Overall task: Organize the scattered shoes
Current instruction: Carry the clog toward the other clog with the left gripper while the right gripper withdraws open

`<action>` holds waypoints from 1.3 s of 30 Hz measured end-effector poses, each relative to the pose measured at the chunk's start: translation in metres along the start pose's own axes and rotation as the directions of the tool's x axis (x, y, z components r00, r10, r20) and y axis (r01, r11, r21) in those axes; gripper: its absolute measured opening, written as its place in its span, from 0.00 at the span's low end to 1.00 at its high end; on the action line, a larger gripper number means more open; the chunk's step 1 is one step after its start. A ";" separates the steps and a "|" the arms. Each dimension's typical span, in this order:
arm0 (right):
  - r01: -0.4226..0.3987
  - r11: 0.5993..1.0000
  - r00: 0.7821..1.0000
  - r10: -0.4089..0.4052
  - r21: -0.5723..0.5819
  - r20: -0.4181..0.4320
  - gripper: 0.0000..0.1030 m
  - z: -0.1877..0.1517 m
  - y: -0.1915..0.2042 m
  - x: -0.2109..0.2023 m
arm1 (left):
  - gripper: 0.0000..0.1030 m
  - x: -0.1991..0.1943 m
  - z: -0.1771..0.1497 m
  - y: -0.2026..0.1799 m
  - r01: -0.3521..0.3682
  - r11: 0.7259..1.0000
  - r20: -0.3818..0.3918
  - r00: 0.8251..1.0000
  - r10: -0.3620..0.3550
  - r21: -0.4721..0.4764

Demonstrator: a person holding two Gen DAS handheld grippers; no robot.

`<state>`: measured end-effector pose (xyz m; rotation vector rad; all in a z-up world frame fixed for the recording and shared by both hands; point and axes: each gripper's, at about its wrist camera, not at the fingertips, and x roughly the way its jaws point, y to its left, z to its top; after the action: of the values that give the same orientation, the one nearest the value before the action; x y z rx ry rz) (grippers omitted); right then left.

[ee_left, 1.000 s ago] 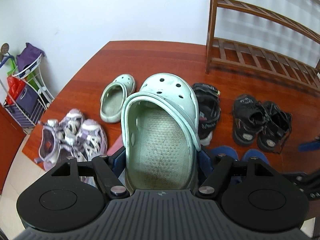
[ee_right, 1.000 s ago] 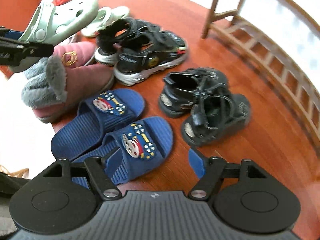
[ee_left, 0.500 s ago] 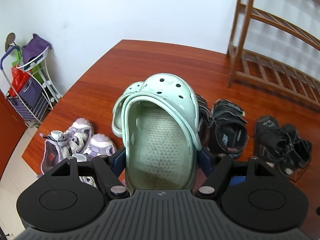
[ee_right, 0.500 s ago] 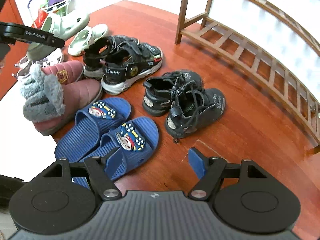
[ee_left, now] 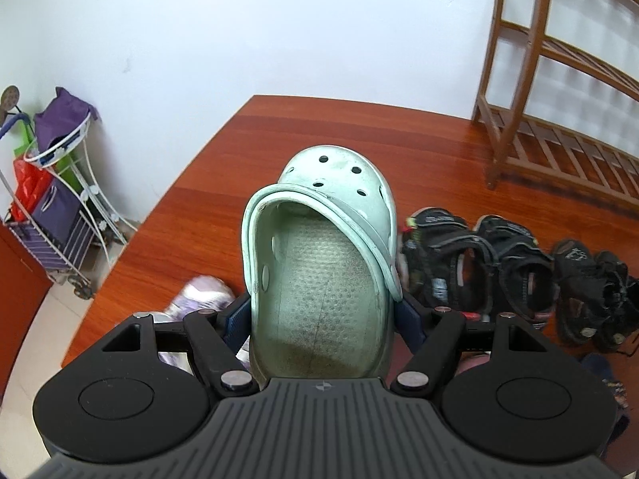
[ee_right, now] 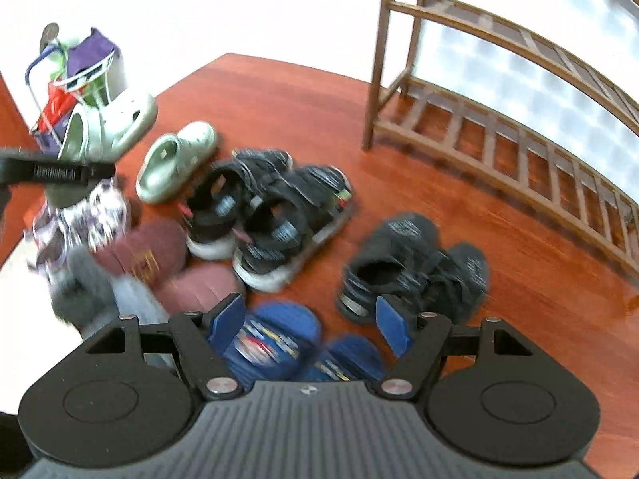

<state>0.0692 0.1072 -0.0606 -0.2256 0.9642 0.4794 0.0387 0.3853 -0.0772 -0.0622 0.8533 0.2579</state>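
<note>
My left gripper [ee_left: 321,313] is shut on a pale green clog [ee_left: 319,263], its blue pads pressing the heel sides; the clog hangs above the floor, toe pointing away. From the right wrist view the same held clog [ee_right: 116,127] shows at far left. Its mate, a second green clog [ee_right: 175,161], lies on the wooden floor. My right gripper [ee_right: 309,321] is open and empty, hovering over the blue slides [ee_right: 275,339]. Two pairs of black sandals [ee_right: 263,207] [ee_right: 415,271] sit in a row.
A wooden shoe rack [ee_left: 559,131] stands at the right against the wall. Maroon fur-lined slippers [ee_right: 151,255] and purple-white sneakers [ee_right: 84,219] lie left of the slides. A wire cart with bags [ee_left: 52,183] stands at the left wall. The wooden platform's edge [ee_left: 131,251] drops to tile.
The left gripper carried the green clog leftward, so the black sandals slid right and the other clog went out of its view. The right gripper rose and rolled; its view is now blurred.
</note>
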 end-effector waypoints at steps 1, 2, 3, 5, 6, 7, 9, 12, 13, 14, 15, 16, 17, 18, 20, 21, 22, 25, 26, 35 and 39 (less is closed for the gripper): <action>0.003 1.000 1.000 -0.003 0.011 0.002 0.75 0.006 0.009 0.004 | 0.72 0.001 0.001 0.008 0.008 1.000 0.000 1.000 -0.008 0.004; 0.006 1.000 1.000 -0.006 0.023 0.004 0.75 0.011 0.019 0.007 | 0.72 0.002 0.002 0.015 0.014 1.000 0.002 1.000 -0.014 0.013; 0.004 0.999 1.000 -0.004 0.037 0.004 0.75 0.016 0.028 0.012 | 0.72 0.003 0.004 0.022 0.018 0.999 0.008 1.000 -0.018 0.027; -0.001 0.998 1.000 0.001 0.064 0.005 0.75 0.026 0.045 0.021 | 0.72 0.006 0.007 0.035 0.021 0.998 0.023 0.999 -0.022 0.060; -0.004 0.997 1.000 0.003 0.078 0.005 0.75 0.031 0.054 0.025 | 0.72 0.008 0.009 0.043 0.022 0.997 0.028 0.999 -0.024 0.073; -0.007 0.996 1.000 0.006 0.089 0.002 0.73 0.036 0.062 0.031 | 0.72 0.011 0.011 0.052 0.023 0.997 0.028 0.999 -0.026 0.079; -0.012 0.994 1.000 0.013 0.109 -0.005 0.68 0.045 0.078 0.045 | 0.72 0.015 0.013 0.066 0.034 0.996 0.022 0.999 -0.036 0.080; -0.021 0.990 1.000 0.023 0.137 -0.015 0.61 0.058 0.102 0.065 | 0.72 0.020 0.015 0.085 0.044 0.995 0.014 0.999 -0.045 0.091; -0.024 0.990 1.000 0.027 0.142 -0.016 0.61 0.061 0.111 0.070 | 0.72 0.022 0.016 0.090 0.045 0.994 0.013 0.999 -0.046 0.096; -0.026 0.989 0.999 0.029 0.147 -0.018 0.61 0.064 0.119 0.076 | 0.72 0.023 0.016 0.095 0.047 0.994 0.011 0.999 -0.048 0.101; -0.023 0.988 0.999 0.026 0.154 -0.020 0.61 0.068 0.125 0.083 | 0.72 0.024 0.016 0.102 0.051 0.993 0.009 0.999 -0.052 0.107; -0.019 0.987 0.999 0.023 0.159 -0.022 0.60 0.073 0.131 0.089 | 0.72 0.024 0.015 0.107 0.054 0.992 0.009 0.998 -0.055 0.111; -0.019 0.987 0.999 0.023 0.160 -0.022 0.60 0.074 0.134 0.091 | 0.72 0.024 0.015 0.111 0.054 0.992 0.011 0.998 -0.055 0.117; -0.014 0.986 1.000 0.019 0.165 -0.025 0.60 0.080 0.142 0.100 | 0.72 0.025 0.014 0.117 0.053 0.991 0.012 0.998 -0.055 0.125; -0.010 0.986 0.999 0.015 0.168 -0.033 0.60 0.091 0.154 0.114 | 0.72 0.025 0.014 0.125 0.055 0.990 0.010 0.998 -0.057 0.128; -0.009 0.985 0.999 0.015 0.170 -0.037 0.60 0.096 0.158 0.120 | 0.72 0.025 0.014 0.131 0.060 0.990 0.007 0.998 -0.061 0.126; -0.008 0.985 0.999 0.016 0.171 -0.042 0.60 0.101 0.163 0.127 | 0.72 0.026 0.014 0.135 0.063 0.990 0.005 0.998 -0.064 0.126; 0.000 0.984 0.998 0.011 0.180 -0.059 0.56 0.117 0.175 0.148 | 0.72 0.028 0.014 0.145 0.065 0.989 0.006 0.998 -0.067 0.129; 0.004 0.983 0.998 0.008 0.184 -0.066 0.53 0.122 0.179 0.156 | 0.72 0.028 0.014 0.148 0.065 0.989 0.007 0.998 -0.067 0.130; 0.044 0.972 0.991 -0.013 0.232 -0.133 0.45 0.148 0.184 0.214 | 0.72 0.031 0.015 0.169 0.068 0.991 0.013 0.997 -0.070 0.114; 0.057 0.965 0.986 -0.014 0.256 -0.168 0.32 0.149 0.181 0.238 | 0.72 0.033 0.015 0.176 0.065 0.992 0.010 0.998 -0.066 0.104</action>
<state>0.2035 0.3929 -0.1699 -0.0449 1.1725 0.2990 0.0260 0.5644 -0.0836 0.0086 0.8483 0.1519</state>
